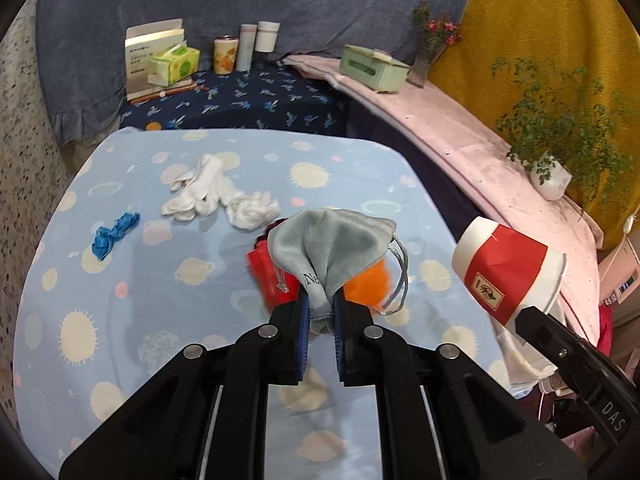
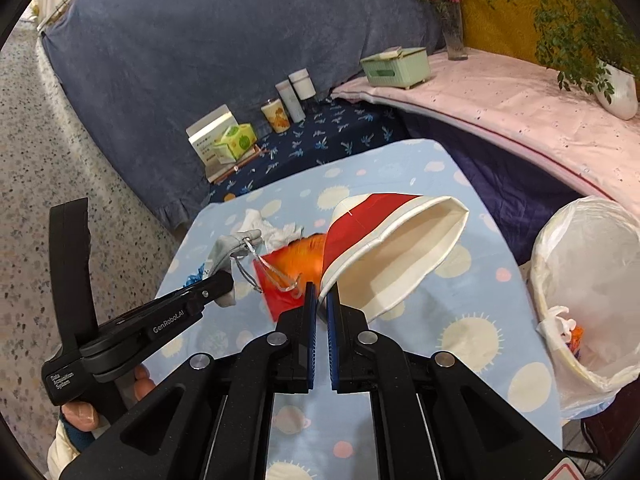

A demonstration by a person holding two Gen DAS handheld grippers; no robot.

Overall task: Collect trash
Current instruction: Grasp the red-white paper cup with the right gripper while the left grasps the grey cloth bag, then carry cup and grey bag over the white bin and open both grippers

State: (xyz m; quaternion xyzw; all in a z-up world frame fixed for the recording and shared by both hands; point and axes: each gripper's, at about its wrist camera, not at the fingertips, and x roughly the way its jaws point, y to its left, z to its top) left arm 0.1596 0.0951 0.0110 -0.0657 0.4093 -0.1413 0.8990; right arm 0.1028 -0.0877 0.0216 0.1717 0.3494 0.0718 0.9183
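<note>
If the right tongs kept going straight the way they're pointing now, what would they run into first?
The right tongs are shut on the rim of the red and white paper cup, so the cup leads. Beyond it lies the planet-print tablecloth, probably near its far edge, though depth is hard to judge in this fisheye view.

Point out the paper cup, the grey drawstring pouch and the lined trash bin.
Paper cup (image 2: 384, 248): right wrist view, on its white inner wall.
Grey drawstring pouch (image 1: 332, 240): left wrist view, on its bulging body.
Lined trash bin (image 2: 592, 264): right wrist view, on the white liner's inside wall.
</note>
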